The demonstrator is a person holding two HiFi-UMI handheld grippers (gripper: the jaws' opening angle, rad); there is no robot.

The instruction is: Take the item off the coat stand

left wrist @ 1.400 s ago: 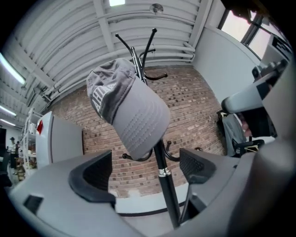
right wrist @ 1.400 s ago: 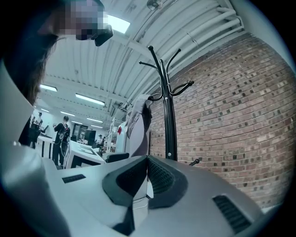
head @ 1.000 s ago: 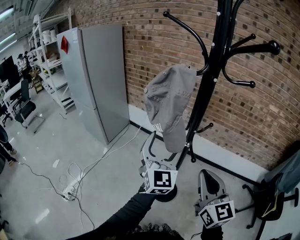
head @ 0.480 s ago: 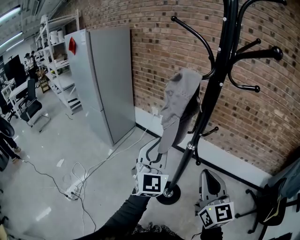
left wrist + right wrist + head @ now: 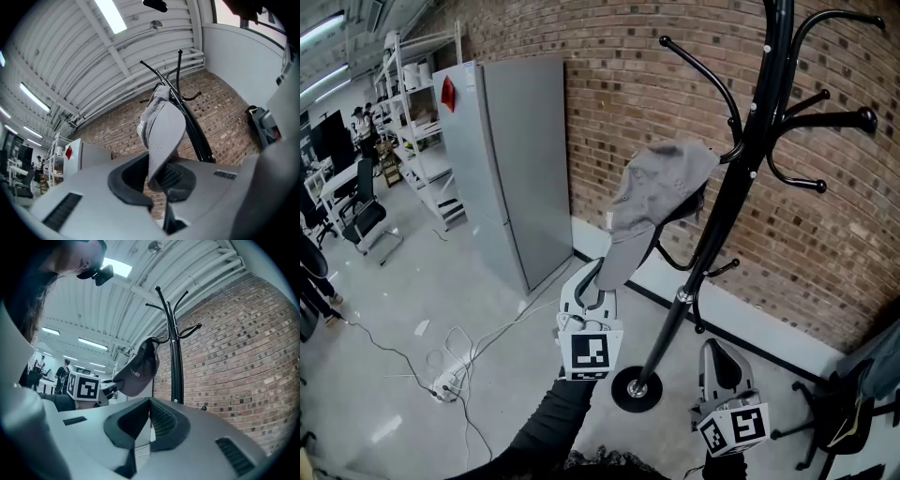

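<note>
Where the gray cap [image 5: 661,187] hangs: 1 hook of the coat stand [image 5: 741,178]
Left gripper [image 5: 592,279]: jaws closing tight on the cap's brim
Right gripper [image 5: 718,354]: clenched, empty

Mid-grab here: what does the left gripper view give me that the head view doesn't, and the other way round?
Only the left gripper view: a look along the left gripper, its jaws closing onto the brim of the grey cap, plus the ceiling lights. Only the head view: the right gripper held low, the round base of the coat stand, and cables and a power strip on the floor. Both: the cap on the coat stand, against the brick wall.
</note>
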